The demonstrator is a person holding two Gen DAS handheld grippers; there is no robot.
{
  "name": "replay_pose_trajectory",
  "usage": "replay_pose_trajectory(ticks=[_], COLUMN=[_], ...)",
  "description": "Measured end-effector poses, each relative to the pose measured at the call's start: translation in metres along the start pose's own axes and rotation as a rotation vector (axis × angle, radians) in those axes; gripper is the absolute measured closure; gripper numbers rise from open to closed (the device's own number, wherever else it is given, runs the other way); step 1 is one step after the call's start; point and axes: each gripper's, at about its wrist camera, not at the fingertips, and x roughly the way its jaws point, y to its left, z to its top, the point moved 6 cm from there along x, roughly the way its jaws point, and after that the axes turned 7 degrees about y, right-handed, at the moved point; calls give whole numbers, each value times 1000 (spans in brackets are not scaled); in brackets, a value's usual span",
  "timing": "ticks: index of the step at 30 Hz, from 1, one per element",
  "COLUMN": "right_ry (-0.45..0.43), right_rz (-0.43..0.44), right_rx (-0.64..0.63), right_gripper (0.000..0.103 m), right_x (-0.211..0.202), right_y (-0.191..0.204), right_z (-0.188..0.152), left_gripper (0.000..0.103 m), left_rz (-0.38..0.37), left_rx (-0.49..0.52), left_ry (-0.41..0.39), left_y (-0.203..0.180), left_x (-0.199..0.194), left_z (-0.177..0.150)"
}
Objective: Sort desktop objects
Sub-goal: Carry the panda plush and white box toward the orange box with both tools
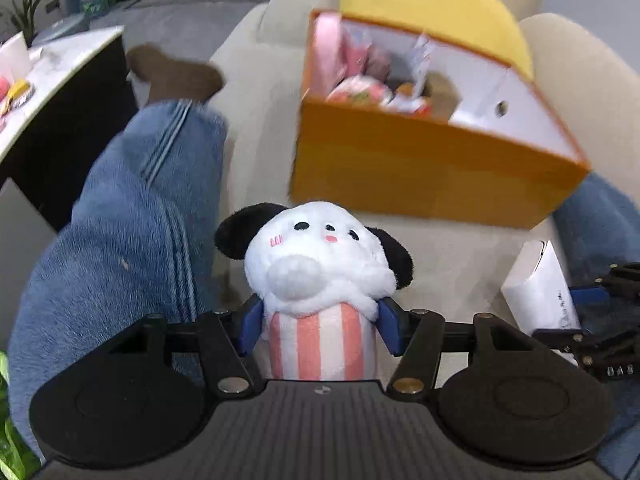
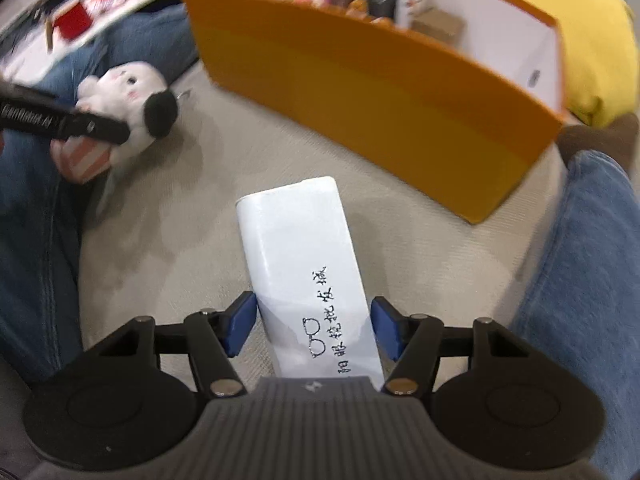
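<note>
My left gripper [image 1: 320, 326] is shut on a white plush dog [image 1: 320, 256] with black ears and a pink-striped body, held above the beige sofa seat; the dog also shows in the right wrist view [image 2: 120, 92]. My right gripper [image 2: 312, 326] is shut on a white case [image 2: 304, 264] with black handwriting, which also shows in the left wrist view [image 1: 540, 288]. An orange box [image 1: 420, 160] with a white inside stands ahead on the sofa and holds several small items; it also shows in the right wrist view [image 2: 380, 92].
A yellow cushion [image 1: 432, 4] lies behind the box. The person's jeans-clad legs [image 1: 132, 216] flank the sofa seat [image 2: 180, 208]. A white-topped table [image 1: 60, 68] with small objects stands at the left.
</note>
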Motion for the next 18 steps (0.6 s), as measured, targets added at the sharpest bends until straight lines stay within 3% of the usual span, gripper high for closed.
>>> replay_pose_trajectory(ticks=[7,12,18], right_ry=[-110,-198,-276], right_rz=[78,73,44], right_rx=[163,198,238], right_gripper=[41,43,44], right_x=[-54,-96,-135], right_y=[-20,-28,-51], right_z=[8,34,69], left_gripper=[36,36,36], left_rz=[-78,-129,-135], left_rx=[110,177,231], left_ry=[-107,-157,-231], left_y=[-47,-76,-103], left_x=[-43,-65,-74], left_z=[23,51,96])
